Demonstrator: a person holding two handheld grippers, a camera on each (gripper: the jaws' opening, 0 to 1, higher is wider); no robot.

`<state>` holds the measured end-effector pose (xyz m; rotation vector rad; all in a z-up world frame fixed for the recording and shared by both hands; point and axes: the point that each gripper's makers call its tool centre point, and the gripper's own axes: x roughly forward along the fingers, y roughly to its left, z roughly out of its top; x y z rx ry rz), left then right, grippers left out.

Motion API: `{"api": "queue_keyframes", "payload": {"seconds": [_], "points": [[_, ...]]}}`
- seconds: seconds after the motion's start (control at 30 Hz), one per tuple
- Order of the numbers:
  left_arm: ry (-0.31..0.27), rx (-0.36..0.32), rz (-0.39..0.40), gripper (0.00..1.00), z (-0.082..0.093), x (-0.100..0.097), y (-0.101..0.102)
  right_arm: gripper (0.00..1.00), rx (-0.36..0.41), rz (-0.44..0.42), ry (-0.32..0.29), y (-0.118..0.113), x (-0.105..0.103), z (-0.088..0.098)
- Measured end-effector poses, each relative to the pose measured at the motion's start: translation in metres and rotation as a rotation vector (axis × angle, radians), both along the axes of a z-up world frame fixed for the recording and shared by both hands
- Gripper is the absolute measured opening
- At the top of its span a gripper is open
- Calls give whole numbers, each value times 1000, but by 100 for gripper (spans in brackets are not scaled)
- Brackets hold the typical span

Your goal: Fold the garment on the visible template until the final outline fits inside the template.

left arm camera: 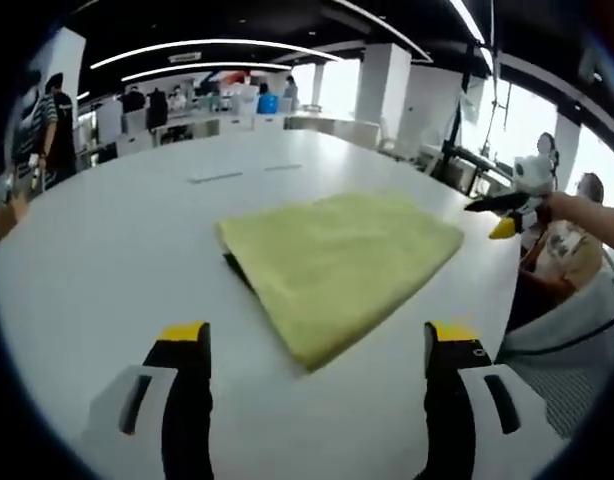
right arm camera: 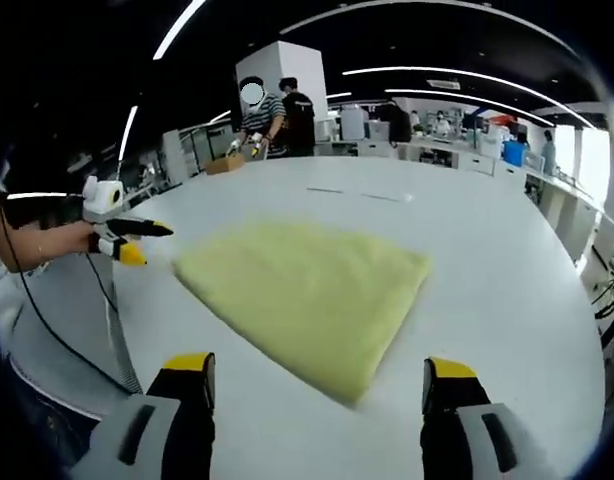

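- Left gripper view: the left gripper (left arm camera: 317,345) stands with its two yellow-tipped jaws spread wide and nothing between them.
- The folded yellow garment (left arm camera: 342,262) lies flat on the white table (left arm camera: 107,250), ahead of the jaws and apart from them; its nearest corner points toward the gap between them.
- A thin dark edge (left arm camera: 237,268) shows under the garment's left side (what it belongs to cannot be told).
- The right gripper (left arm camera: 505,212), held in a hand (left arm camera: 562,205), hovers off the garment's far right, clear of the cloth; its jaw state cannot be read here.
- Right gripper view: the right gripper (right arm camera: 317,380) likewise has its jaws parted and empty.
- The garment (right arm camera: 312,290) lies ahead, its near corner just beyond the jaws, not touching them.
- The left gripper (right arm camera: 132,240) is at far left, beside the table edge (tips held apart from the cloth).
- Two people (right arm camera: 272,115) stand at the table's far end.
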<state>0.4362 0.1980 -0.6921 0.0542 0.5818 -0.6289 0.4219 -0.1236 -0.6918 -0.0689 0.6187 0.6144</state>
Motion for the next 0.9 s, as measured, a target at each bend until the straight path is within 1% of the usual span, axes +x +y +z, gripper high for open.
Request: {"api": "queue_keyframes", "payload": {"seconds": [0.03,0.07,0.13,0.23,0.27,0.3,0.33,0.37,0.4,0.43,0.5,0.53,0.6,0.73,0.9], "points": [[1,-23,19,88,4,0,1,93,1,1,-9,1,0,3],[1,-33,21,89,5,-1,1,96,2,1,-16,2,-1,6],[1,-37,28,90,7,-4,2,99,12,5,-32,4,-2,14],[-7,-21,26,94,9,-8,0,99,21,3,-49,5,-3,23],[-10,-20,26,92,9,-10,0,99,22,3,-53,6,-3,25],[-26,-26,37,92,11,-10,1,99,24,2,-61,6,-3,27],[-43,-42,58,93,14,-10,0,99,28,-5,-62,5,-2,27],[-39,-68,65,97,16,-11,-2,99,30,-10,-61,5,-2,27],[-32,-85,74,99,16,-12,-2,99,31,-14,-66,6,-2,29],[-19,-83,77,98,14,-15,-1,99,32,-15,-69,6,-2,29],[-17,-80,64,99,13,-17,-3,99,35,-15,-71,8,-2,31],[-13,-53,56,99,11,-20,-2,99,34,-14,-72,8,-3,31],[-15,-32,51,99,10,-21,1,99,24,-6,-70,9,-5,31],[-10,-44,73,99,10,-21,6,99,4,-3,-71,7,-7,31],[-2,-45,97,99,9,-22,12,99,17,-16,-80,7,-8,35]]}}
